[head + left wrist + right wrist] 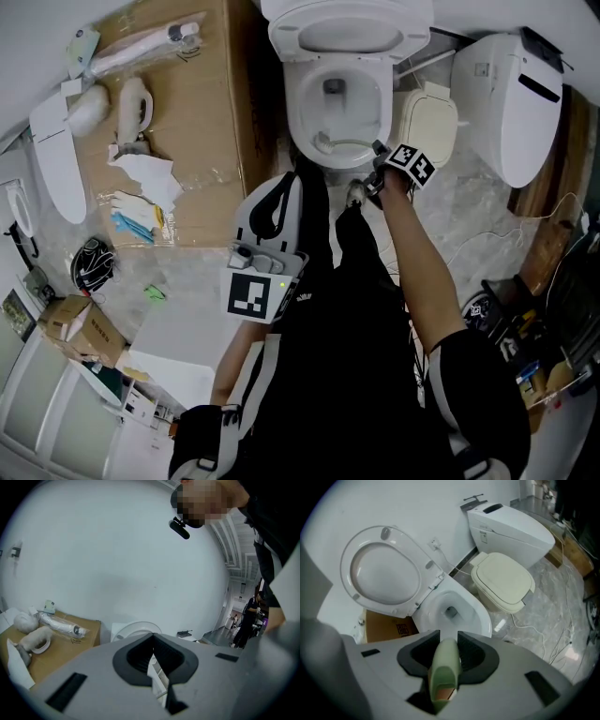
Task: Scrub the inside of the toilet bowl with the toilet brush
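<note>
**Inspector:** Right hand-held gripper (449, 644)?

**Assessor:** Clamped on the pale green handle of the toilet brush (443, 672). Its own view shows a jaw pressed to either side. I can't make out the bristle end in any view.

**Inspector:** Position?

**Assessor:** The head view puts it at the front rim of the toilet bowl (295, 117), on the right. The seat lid (384, 571) stands raised.

**Inspector:** Left hand-held gripper (152, 660)?

**Assessor:** Jaws together with nothing between them. The head view shows it held close to the person's torso, apart from the bowl. Its own view faces a blank wall and a cardboard box (51, 656).

**Inspector:** Anything else?

**Assessor:** The right gripper view shows a second toilet (502, 581), cream lid down, just beside the bowl.
</note>
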`<state>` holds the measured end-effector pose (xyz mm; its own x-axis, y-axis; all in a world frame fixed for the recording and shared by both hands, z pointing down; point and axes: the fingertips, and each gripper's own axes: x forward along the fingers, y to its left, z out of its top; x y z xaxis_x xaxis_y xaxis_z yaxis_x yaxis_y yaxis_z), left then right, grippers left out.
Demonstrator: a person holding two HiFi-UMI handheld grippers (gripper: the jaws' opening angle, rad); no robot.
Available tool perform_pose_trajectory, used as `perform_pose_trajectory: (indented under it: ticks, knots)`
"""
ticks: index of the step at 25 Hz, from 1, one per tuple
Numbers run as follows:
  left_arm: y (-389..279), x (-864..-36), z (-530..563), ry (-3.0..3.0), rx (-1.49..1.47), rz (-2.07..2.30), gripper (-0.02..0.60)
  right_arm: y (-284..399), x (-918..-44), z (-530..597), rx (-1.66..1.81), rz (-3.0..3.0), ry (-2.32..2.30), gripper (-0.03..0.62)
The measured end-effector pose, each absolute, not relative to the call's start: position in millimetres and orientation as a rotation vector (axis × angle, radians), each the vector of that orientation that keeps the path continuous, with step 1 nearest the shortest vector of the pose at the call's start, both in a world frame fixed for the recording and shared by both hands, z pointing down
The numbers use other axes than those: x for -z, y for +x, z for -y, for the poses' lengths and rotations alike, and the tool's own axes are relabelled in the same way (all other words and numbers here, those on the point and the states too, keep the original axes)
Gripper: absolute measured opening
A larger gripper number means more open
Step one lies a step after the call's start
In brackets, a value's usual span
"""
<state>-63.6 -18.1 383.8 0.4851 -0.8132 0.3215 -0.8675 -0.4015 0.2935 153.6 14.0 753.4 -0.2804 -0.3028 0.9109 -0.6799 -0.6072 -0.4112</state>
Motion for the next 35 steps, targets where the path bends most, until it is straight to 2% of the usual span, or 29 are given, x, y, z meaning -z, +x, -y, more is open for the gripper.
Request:
perform_pose_trajectory:
  ticks: [19, 35]
  knots:
    - [-93, -383, 80, 2.374, -0.151, 1.318, 0.009, 85, -722, -5, -0.423, 1.782, 0.544, 0.126]
    - [-86, -387, 93, 2.231, -0.168, 1.491, 0.009, 93, -739, 35, 0.494, 1.692, -0.246, 0.126]
